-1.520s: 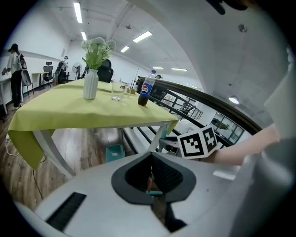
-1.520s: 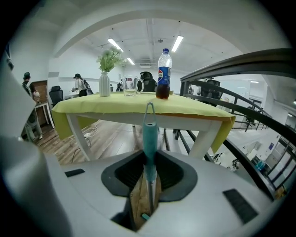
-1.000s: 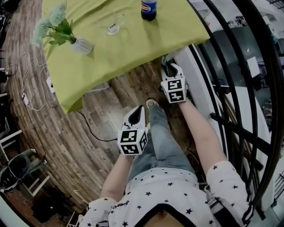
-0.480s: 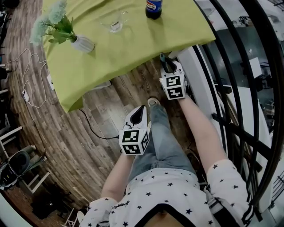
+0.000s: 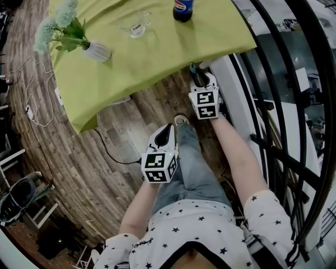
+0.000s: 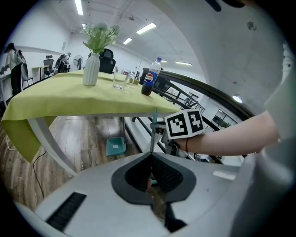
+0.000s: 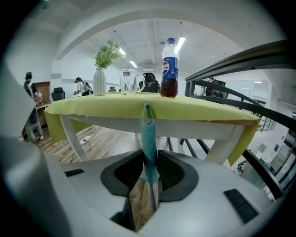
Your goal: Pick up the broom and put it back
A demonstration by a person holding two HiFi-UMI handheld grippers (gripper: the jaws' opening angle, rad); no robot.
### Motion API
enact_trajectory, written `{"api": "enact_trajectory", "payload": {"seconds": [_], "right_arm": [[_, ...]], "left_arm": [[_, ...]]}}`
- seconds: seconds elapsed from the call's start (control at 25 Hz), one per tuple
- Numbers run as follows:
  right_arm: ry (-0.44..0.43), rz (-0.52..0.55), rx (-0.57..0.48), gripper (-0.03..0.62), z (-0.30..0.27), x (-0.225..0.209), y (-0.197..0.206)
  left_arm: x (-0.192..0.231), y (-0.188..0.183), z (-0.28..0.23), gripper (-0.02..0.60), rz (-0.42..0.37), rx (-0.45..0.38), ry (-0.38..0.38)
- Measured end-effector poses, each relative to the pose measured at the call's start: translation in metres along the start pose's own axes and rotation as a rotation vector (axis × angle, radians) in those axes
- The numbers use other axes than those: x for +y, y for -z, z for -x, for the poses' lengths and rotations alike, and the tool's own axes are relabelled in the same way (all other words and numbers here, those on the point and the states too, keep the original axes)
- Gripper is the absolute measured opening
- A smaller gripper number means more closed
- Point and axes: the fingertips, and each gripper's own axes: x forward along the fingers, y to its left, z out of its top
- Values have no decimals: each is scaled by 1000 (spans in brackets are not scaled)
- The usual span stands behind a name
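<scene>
The broom's teal handle (image 7: 148, 139), with a hanging loop at its top and a metal shaft below, stands upright between the jaws of my right gripper (image 7: 149, 155). Those jaws have just been opening a little, and the pads still touch the handle. In the head view the right gripper (image 5: 197, 79) is by the table's near edge, with the handle's tip (image 5: 192, 68) poking out ahead of it. My left gripper (image 5: 167, 130) hangs lower, over the person's leg, shut and holding nothing. From the left gripper view (image 6: 150, 156) I see the broom handle (image 6: 154, 125) beside the right gripper's marker cube (image 6: 185, 124).
A table with a green cloth (image 5: 157, 52) carries a vase of flowers (image 5: 94, 51), a glass mug (image 5: 135, 26) and a cola bottle (image 5: 183, 8). A black railing (image 5: 283, 79) runs along the right. A teal dustpan (image 6: 114, 146) lies under the table. Cables (image 5: 37, 110) trail at left.
The head view has shifted slightly. Both grippers stay where they were, and the broom handle is still between the right jaws.
</scene>
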Motion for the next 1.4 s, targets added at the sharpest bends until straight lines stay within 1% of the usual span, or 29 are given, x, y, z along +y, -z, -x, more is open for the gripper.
{"api": "enact_trajectory", "payload": {"seconds": [0.12, 0.2, 0.32, 0.52, 0.6, 0.76, 1.12, 1.4], "right_arm": [[-6, -5, 5, 91, 1, 0, 0], [-8, -9, 7, 111, 0, 0, -1], [-9, -7, 9, 118, -1, 1, -3], [-7, -6, 18, 151, 0, 2, -5], [-3, -8, 26, 171, 3, 2, -4], [17, -28, 26, 178, 15, 1, -3], [32, -87, -42, 172, 71, 6, -11], [40, -115, -80, 123, 125, 17, -17]], "left_arm": [[-1, 1, 1, 11, -2, 2, 3], [-2, 2, 1, 11, -2, 3, 6], [-3, 1, 2, 11, -4, 0, 10], [-2, -3, 7, 11, -5, -11, 8], [-3, -4, 10, 11, -7, -14, 7], [-4, -8, 15, 11, -13, -25, 10], [-11, -17, 33, 11, -38, -66, 12], [-30, -19, 55, 11, -67, -93, 34]]}}
